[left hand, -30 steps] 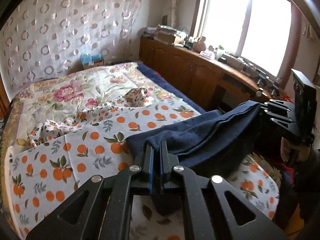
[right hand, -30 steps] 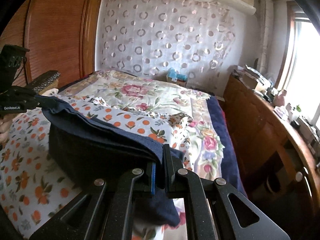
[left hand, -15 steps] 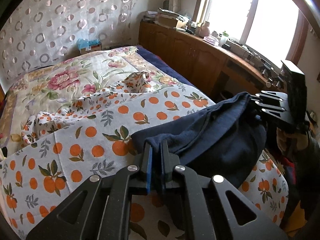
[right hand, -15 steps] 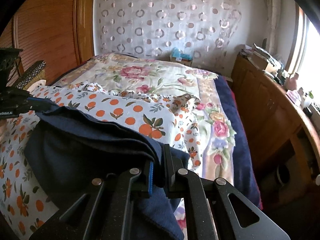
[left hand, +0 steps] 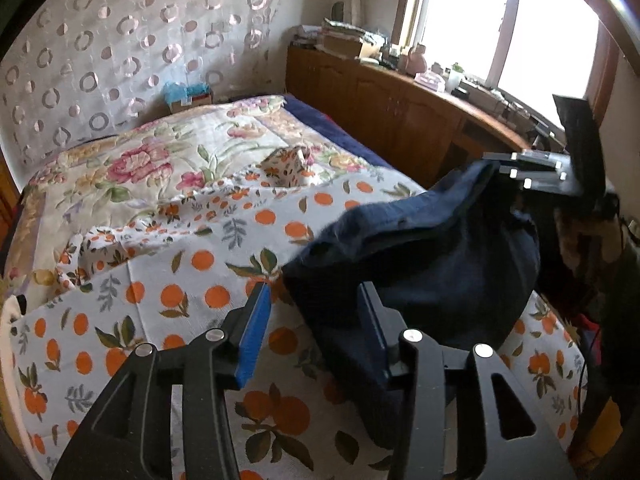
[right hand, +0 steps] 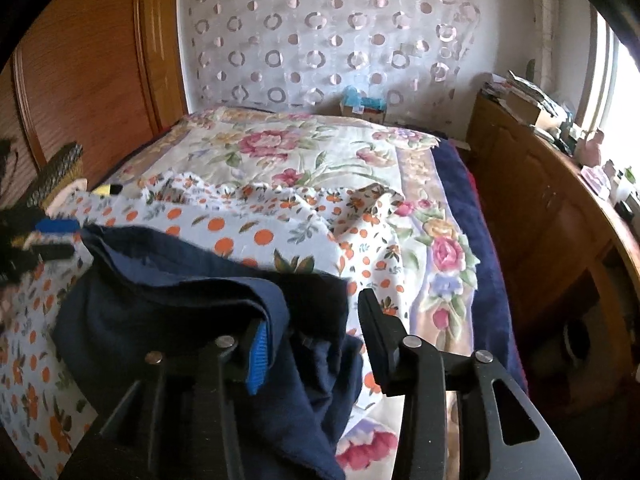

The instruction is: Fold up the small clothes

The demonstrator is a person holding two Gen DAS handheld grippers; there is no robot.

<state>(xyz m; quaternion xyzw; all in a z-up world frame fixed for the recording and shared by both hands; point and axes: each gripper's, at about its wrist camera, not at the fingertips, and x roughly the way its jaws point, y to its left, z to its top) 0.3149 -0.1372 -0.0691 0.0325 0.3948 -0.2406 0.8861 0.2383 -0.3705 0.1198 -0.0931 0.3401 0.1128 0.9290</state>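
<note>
A navy blue garment [left hand: 432, 256] lies bunched and folded over on the orange-print sheet [left hand: 168, 292] of the bed. My left gripper [left hand: 312, 314] is just above its near corner. Its jaws are opening; the cloth's edge sits between them against the right finger, and the blue pad is free. In the right wrist view the garment [right hand: 172, 312] drapes over the left pad of my right gripper [right hand: 316, 336], whose jaws are also opening, no longer pinching it. Each gripper shows in the other's view: the right gripper [left hand: 536, 172] at the garment's far end, the left gripper [right hand: 44, 236] at the picture's left edge.
The sheet lies over a floral quilt [right hand: 280, 152] on the bed. A wooden cabinet [left hand: 400, 120] with clutter runs along the bed under a bright window. A wooden wardrobe [right hand: 80, 72] stands on the other side. A small box [left hand: 188, 96] sits at the bed's far end.
Both grippers went from shut on the navy garment to jaws apart. The garment has sunk from a stretched span onto the sheet and slackened.
</note>
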